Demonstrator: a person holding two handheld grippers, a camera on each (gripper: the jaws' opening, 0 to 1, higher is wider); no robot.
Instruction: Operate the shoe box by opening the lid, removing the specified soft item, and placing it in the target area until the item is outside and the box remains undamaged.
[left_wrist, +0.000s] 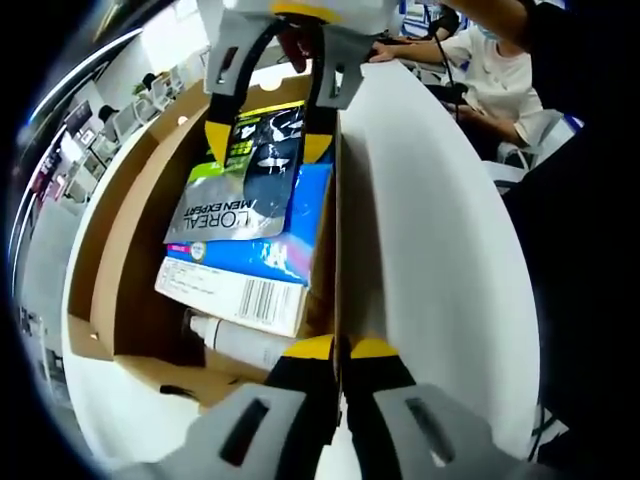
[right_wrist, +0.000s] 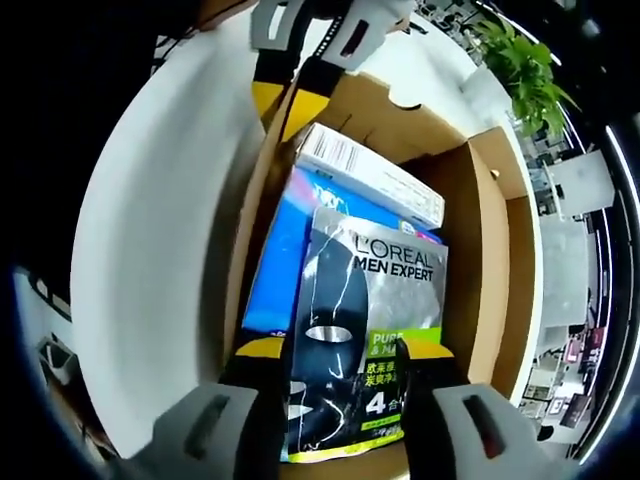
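Left hand-held gripper (left_wrist: 338, 375) pinches the shoe box (left_wrist: 120, 270) wall (mask packet (left_wrist: 245, 180) inside).

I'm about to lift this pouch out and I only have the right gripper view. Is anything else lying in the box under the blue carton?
Observer: Yes. The left gripper view shows a white bottle on the box floor, tucked under the blue carton.
Operator: Is the left gripper actually holding the box?
Observer: In its own view, the left gripper has its fingers closed on the top edge of the box wall, right beside the white lid.
Operator: Anyone on the far side?
Observer: A person in a white top sits beyond the lid.
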